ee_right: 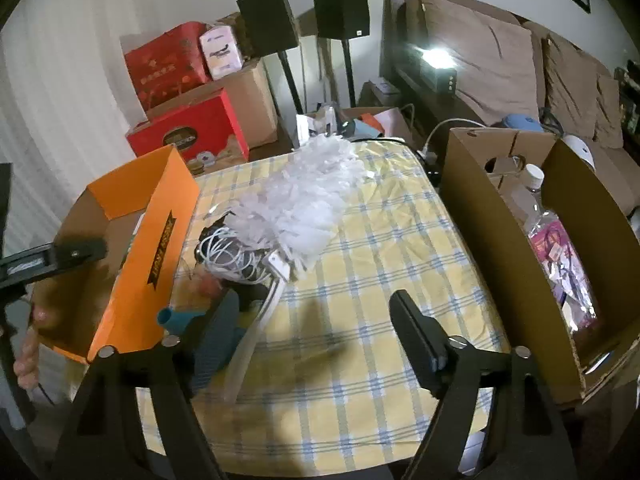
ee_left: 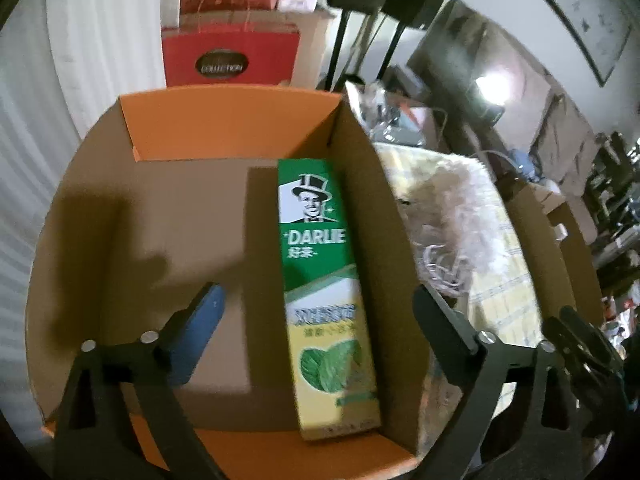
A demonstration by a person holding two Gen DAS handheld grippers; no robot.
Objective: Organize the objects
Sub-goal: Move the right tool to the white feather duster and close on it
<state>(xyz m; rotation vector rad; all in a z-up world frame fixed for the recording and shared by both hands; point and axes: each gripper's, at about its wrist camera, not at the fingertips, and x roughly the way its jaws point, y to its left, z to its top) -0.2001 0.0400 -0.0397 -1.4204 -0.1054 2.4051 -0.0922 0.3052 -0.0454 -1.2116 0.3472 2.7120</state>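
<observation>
A green and yellow Darlie toothpaste box (ee_left: 324,292) lies flat inside the orange cardboard box (ee_left: 228,120), along its right wall. My left gripper (ee_left: 320,312) is open and empty, held above the box with its fingers either side of the toothpaste. In the right wrist view the orange box (ee_right: 156,248) stands at the table's left. My right gripper (ee_right: 316,324) is open and empty above the yellow checked tablecloth (ee_right: 360,320). A white feather duster (ee_right: 304,200), a coiled white cable (ee_right: 236,256) and a teal object (ee_right: 176,320) lie beside the orange box.
A brown cardboard box (ee_right: 496,248) at the table's right holds a plastic bottle (ee_right: 528,196) and a pink packet (ee_right: 560,256). Red gift boxes (ee_right: 188,136), speakers on stands (ee_right: 340,12) and a sofa (ee_right: 500,64) stand behind the table.
</observation>
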